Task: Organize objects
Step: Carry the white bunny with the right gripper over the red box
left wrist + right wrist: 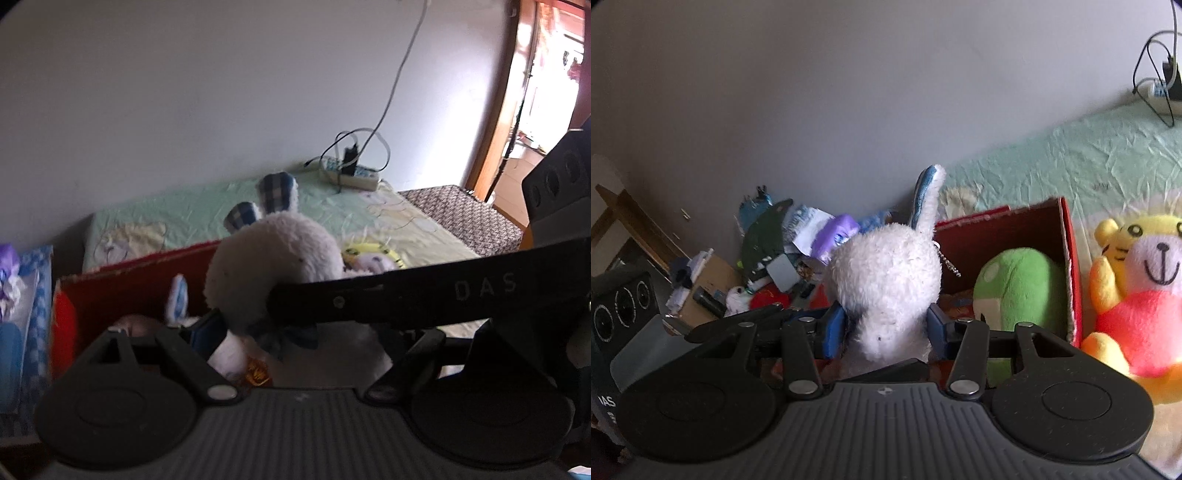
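White plush rabbit (886, 280) is clamped between blue pads (833, 332) of right gripper (886, 332), jaws pressed on its sides, above red box's (1067, 258) near-left edge. Green plush (1019, 284) sits inside box; yellow bear (1141, 291) just outside right wall, on bed (1071, 158). Left gripper (266, 332): jaws apart, rabbit between, contact can't be told.

Soft toys and a red box on a green sheet

A white rabbit (886, 280) with blue checked ears is standing upright at the open red box (1067, 258), its body squeezed between blue pads. A green mushroom plush (1019, 288) is lying inside the box. A yellow tiger (1141, 291) in a pink shirt is sitting just beside the box, facing the camera.
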A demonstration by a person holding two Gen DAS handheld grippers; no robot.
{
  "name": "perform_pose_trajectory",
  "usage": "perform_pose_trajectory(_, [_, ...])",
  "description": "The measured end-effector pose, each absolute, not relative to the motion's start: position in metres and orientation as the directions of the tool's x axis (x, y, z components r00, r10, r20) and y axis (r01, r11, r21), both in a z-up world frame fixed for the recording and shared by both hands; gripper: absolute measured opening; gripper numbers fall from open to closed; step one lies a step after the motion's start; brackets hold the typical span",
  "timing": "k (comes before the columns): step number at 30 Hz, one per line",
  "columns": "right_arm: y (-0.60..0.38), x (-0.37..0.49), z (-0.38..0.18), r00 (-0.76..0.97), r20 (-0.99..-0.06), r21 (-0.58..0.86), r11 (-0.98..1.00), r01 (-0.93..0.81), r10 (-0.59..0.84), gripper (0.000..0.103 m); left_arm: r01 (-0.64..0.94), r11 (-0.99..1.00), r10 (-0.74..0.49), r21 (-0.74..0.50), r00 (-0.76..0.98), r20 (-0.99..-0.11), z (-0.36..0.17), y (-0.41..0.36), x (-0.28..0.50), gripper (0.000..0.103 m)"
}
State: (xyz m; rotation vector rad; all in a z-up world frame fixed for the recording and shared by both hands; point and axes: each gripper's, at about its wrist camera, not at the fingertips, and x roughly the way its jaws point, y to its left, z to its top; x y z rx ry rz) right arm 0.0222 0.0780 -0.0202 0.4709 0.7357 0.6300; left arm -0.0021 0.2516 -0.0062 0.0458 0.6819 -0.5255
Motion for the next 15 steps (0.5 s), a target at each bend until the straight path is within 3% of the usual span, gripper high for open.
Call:
perform_pose_trajectory(7, [0.082,0.030,-0.037,0.553,-0.572,0.556,0.782,-0.283,0.607,0.049,0.469,0.851,-0.492,-0.236,0.559,-0.667,-0.031,0.255,0.023,0.085])
perform_pose_trajectory(15, [0.089,0.038,-0.039,0.568,-0.618,0.481,0.833,-0.272,0.543,0.046,0.492,0.850,-0.470,-0.189,0.544,-0.696,-0.046,0.244,0.033,0.089])
